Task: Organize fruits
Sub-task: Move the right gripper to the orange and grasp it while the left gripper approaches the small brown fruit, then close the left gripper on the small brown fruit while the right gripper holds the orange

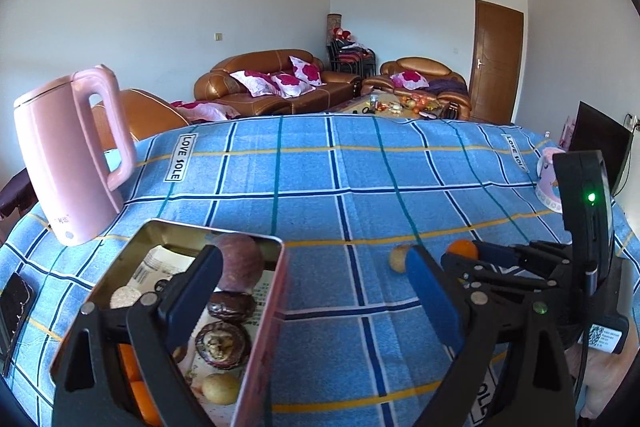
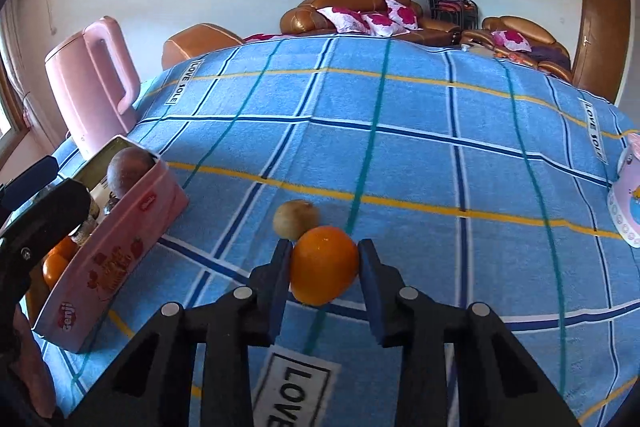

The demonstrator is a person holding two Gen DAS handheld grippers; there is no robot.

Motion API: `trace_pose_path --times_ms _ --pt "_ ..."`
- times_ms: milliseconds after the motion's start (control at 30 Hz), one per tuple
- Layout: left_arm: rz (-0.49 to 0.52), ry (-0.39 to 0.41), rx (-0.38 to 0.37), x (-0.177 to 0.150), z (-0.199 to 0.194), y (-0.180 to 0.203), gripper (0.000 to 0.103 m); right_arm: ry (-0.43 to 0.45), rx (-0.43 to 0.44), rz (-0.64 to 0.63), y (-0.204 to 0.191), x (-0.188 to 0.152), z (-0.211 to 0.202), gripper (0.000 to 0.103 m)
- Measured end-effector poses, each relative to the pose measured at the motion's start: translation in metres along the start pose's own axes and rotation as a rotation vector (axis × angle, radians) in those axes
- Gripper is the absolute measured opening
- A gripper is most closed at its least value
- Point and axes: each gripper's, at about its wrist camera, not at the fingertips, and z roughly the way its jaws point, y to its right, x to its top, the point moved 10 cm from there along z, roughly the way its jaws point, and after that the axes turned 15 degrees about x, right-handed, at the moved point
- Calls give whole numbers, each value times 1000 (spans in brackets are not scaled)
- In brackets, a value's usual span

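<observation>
A pink tin box point(image 2: 120, 247) stands at the left of the blue plaid table; it also shows in the left wrist view point(image 1: 264, 327). It holds a large purple fruit point(image 1: 240, 261), dark wrinkled fruits point(image 1: 232, 307), a small yellowish fruit point(image 1: 220, 389) and oranges point(image 2: 56, 263). My left gripper point(image 1: 316, 291) is open, its left finger inside the box and its right finger outside. My right gripper point(image 2: 325, 267) is shut on an orange point(image 2: 324, 265) low over the cloth. A small tan fruit point(image 2: 295, 219) lies just beyond it and touches it.
A pink kettle point(image 2: 94, 83) stands behind the box at the left. A pink round container point(image 2: 626, 203) stands at the table's right edge. A dark phone-like object point(image 1: 14, 311) lies at the left edge. Sofas stand beyond the table.
</observation>
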Motion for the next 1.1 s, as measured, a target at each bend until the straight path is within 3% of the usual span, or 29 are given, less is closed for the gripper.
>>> trace_pose_path --times_ms 200,367,433,700,800,1100 --pt "55 -96 -56 -5 29 45 80 27 -86 55 44 2 -18 35" --pt "117 -147 -82 -12 48 77 70 43 -68 85 55 3 -24 35" --pt "138 -170 -86 -16 54 86 59 49 -57 90 54 4 -24 35" --pt "162 -263 -123 -29 79 103 44 59 -34 91 51 5 -23 35" --pt "152 -284 -156 -31 80 106 29 47 -32 84 50 4 -21 35" --pt "129 -261 -188 -27 74 104 27 41 11 81 47 4 -18 35"
